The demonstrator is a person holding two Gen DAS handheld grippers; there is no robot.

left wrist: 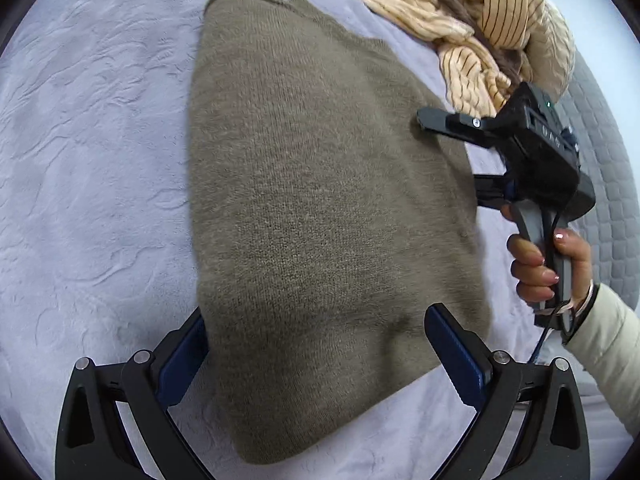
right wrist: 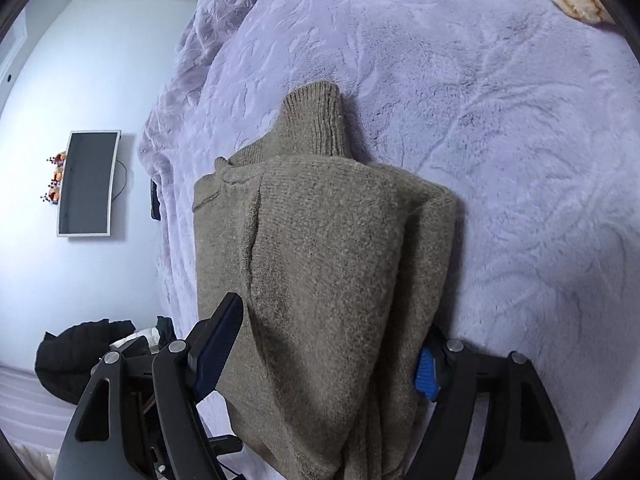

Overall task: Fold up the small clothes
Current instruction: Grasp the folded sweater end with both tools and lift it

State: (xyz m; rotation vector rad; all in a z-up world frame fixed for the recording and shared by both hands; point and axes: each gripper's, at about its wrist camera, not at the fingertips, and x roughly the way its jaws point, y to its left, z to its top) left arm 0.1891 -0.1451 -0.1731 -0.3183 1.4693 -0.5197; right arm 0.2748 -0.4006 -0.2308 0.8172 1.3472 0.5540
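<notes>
**Sweater mid-fold, both grippers wide**

One olive-brown knit turtleneck sweater (left wrist: 320, 200) lies flat at frame centre on the lilac plush bedspread (left wrist: 88, 160), sides already folded in, likely to make a narrow strip for the next fold. Left gripper (left wrist: 316, 344), bottom of the left view, has its jaws spread, straddling the hem and not pinching it. Right gripper (right wrist: 332, 340) is spread too; the knit lies between its blue pads (right wrist: 218, 340), and no clamp is visible. The person's hand (left wrist: 548, 264) holds the right gripper's handle at right. Count: one sweater, two grippers, one heap of cream striped clothes (left wrist: 492, 28) at upper right, unfolded.
</notes>
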